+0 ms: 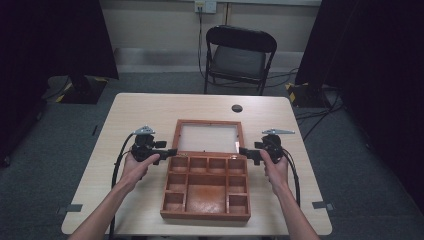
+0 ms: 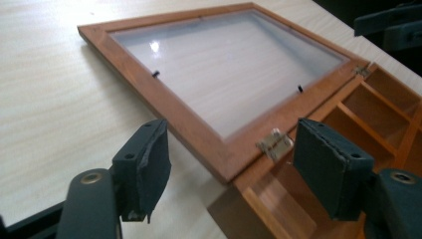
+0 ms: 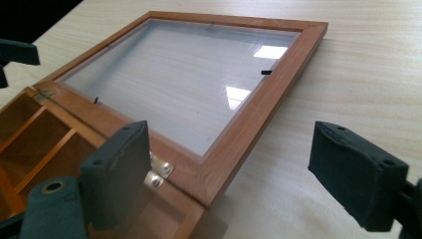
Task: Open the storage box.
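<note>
Box [image 1: 206,192] long axis runs front-to-back, lid [image 1: 208,137] (glass-paned) flat beyond.

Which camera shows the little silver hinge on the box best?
The left gripper view: the hinge is close, sharp and unblocked, joining the glass lid to the wooden box. The right gripper view shows another hinge partly behind a finger. The high view shows hinges too small.

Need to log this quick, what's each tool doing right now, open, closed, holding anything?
Left tool: open, holding nothing, at the box lid's hinge corner.
Right tool: open, holding nothing.
</note>
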